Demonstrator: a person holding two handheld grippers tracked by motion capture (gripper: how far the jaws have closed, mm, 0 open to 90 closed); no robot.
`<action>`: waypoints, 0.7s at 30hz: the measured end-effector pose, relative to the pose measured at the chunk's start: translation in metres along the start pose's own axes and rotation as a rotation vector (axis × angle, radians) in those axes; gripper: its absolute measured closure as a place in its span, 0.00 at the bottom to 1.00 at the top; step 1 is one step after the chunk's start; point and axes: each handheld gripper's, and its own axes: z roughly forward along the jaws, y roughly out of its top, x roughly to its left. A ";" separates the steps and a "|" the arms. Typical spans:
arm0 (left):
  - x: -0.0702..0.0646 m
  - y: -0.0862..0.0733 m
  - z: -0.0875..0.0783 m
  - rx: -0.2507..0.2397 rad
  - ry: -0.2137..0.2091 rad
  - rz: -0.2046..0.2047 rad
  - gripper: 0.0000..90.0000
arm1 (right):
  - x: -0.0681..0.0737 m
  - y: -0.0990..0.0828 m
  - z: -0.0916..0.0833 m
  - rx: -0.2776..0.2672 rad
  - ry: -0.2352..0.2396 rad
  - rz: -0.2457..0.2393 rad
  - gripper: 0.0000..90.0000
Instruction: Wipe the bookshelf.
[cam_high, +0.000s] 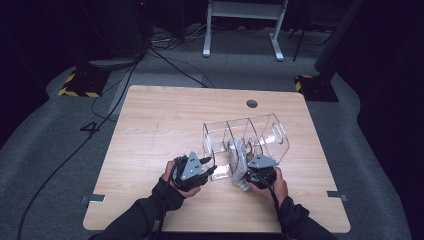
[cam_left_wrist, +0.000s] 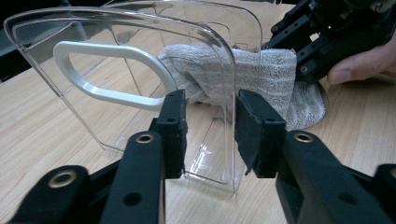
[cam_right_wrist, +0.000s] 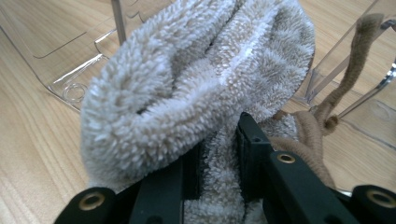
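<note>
Steadying the clear organizer while a towel goes in

On the tabletop (cam_high: 150, 120), my left gripper (cam_left_wrist: 210, 126) straddles an end wall of the clear organizer (cam_high: 265, 127), jaws narrowed around the plastic, apparently to brace it; whether the pads actually press it I cannot tell. To the right, my right gripper (cam_right_wrist: 219, 154) is clamped on the grey towel (cam_right_wrist: 196, 88), held at the organizer's open near side, seemingly for tucking into a compartment. Tan cord (cam_right_wrist: 345, 70) lies beside it; its ends are cut off.

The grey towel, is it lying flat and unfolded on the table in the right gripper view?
No, the grey towel is bunched into a thick roll, pinched between the right gripper jaws.
</note>
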 end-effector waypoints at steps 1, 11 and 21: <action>-0.001 0.000 0.000 -0.001 0.003 0.004 0.76 | -0.001 0.000 -0.001 0.003 -0.005 -0.004 0.83; -0.002 0.001 0.006 -0.002 -0.006 0.009 0.77 | -0.008 0.021 -0.033 -0.104 -0.090 0.005 0.83; 0.000 0.006 0.009 -0.021 0.000 -0.011 0.56 | -0.009 0.039 -0.050 -0.175 -0.133 -0.014 0.83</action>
